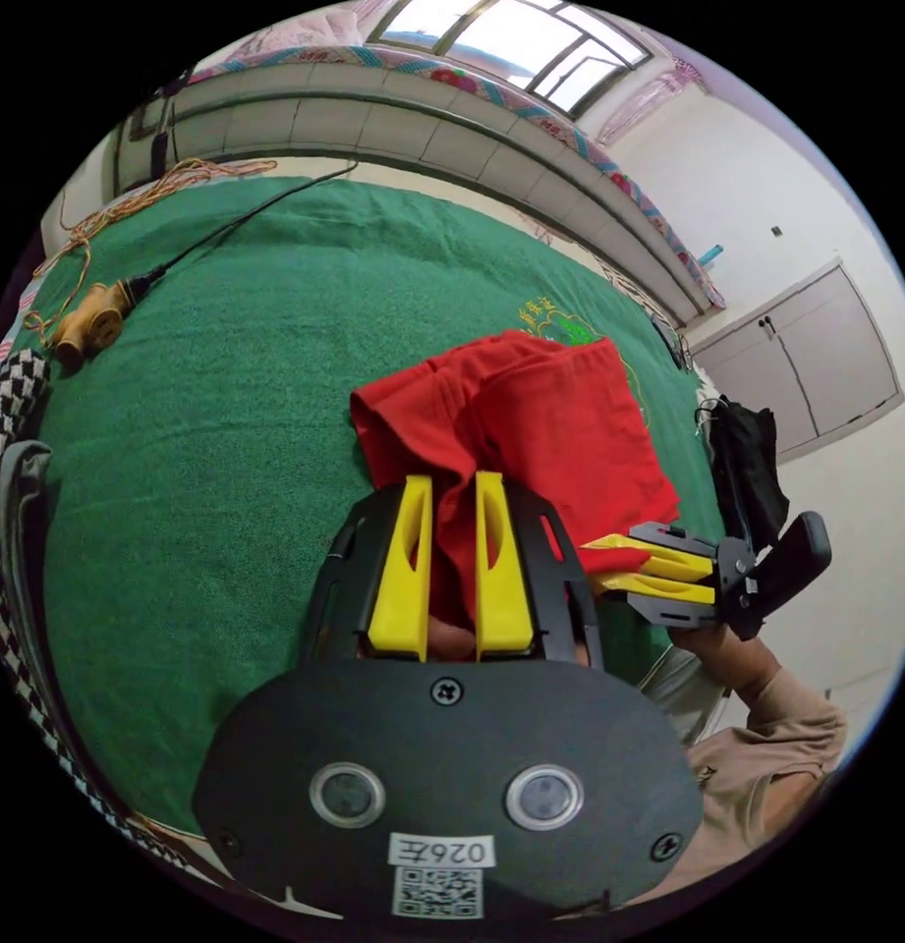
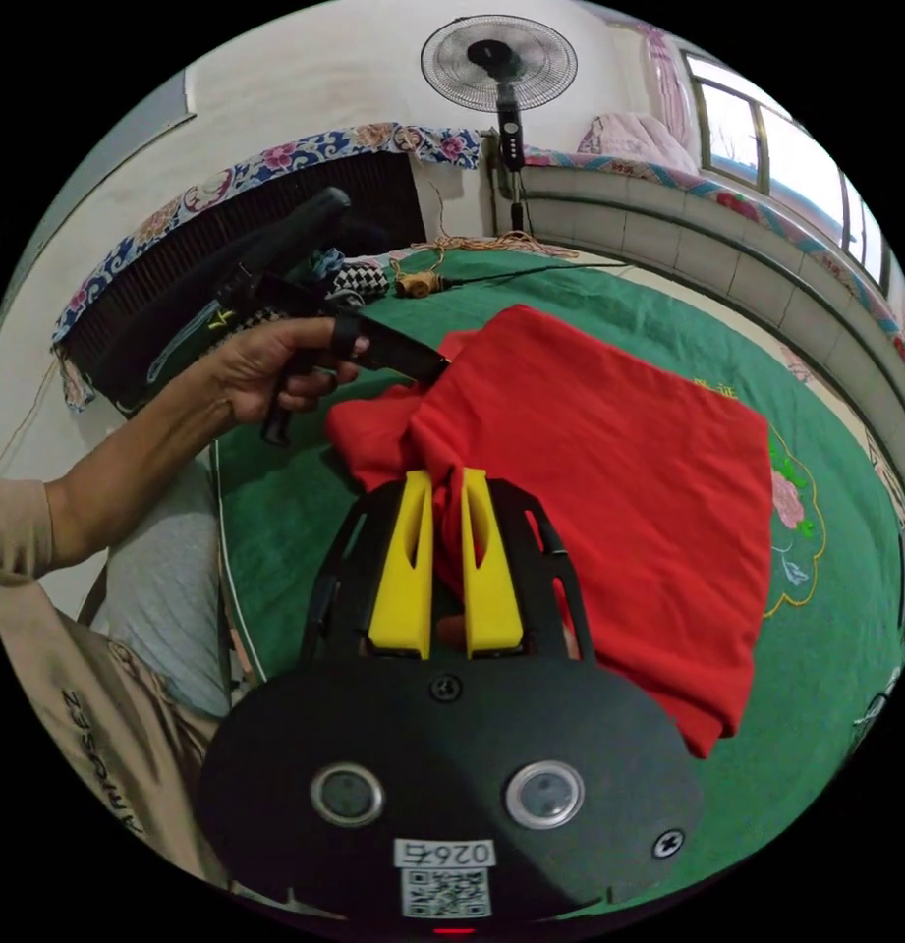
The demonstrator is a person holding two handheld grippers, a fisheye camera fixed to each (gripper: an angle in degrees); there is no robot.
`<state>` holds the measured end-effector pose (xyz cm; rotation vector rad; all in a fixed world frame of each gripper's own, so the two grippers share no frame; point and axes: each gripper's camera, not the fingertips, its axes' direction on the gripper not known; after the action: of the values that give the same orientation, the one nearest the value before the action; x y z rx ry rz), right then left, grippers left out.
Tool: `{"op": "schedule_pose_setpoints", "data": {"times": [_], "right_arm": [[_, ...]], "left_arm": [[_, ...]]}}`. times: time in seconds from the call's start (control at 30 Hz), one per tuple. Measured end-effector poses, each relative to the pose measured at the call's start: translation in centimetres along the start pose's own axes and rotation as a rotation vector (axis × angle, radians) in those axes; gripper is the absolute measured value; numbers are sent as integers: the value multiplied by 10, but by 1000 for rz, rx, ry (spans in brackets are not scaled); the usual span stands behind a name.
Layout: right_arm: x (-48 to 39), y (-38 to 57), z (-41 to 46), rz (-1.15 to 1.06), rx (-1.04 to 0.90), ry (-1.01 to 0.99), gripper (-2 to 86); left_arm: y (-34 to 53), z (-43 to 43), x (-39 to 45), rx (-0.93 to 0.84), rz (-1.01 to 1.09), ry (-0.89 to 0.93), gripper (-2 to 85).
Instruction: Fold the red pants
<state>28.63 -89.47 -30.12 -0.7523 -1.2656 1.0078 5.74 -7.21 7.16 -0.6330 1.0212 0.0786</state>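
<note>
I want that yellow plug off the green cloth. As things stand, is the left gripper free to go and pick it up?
Probably not yet: the left gripper is shut on the red pants. The yellow plug lies uncovered across the green cloth.

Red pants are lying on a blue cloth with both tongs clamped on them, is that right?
Not quite: the cloth under the red pants is green, as the left gripper view shows. Both the left tongs and right tongs are clamped on them.
</note>
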Motion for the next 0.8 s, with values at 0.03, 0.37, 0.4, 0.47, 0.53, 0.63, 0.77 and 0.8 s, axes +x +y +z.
{"op": "schedule_pose_setpoints", "data": {"times": [0.03, 0.37, 0.4, 0.47, 0.53, 0.63, 0.77, 0.8], "right_arm": [[3, 1, -2, 6, 2, -7, 4], [46, 6, -38, 41, 3, -85, 10], [51, 6, -41, 45, 2, -94, 11], [60, 6, -47, 53, 2, -103, 11], [67, 5, -54, 56, 2, -103, 9], [79, 3, -68, 57, -2, -93, 0], [118, -2, -117, 133, 89, -127, -4], [137, -3, -139, 172, 141, -135, -4]], "left_arm": [[1, -1, -2, -6, -28, 7, 82], [19, -17, 6, -25, -74, -172, 215], [19, -16, 8, -25, -72, -186, 210], [20, -10, 24, -27, -32, -244, 158], [22, -9, 35, -13, 16, -187, 119], [25, -7, 39, 0, 44, -169, 80], [27, -25, 23, 47, 34, -16, 53], [28, -28, 21, 58, 33, 8, 52]]}}
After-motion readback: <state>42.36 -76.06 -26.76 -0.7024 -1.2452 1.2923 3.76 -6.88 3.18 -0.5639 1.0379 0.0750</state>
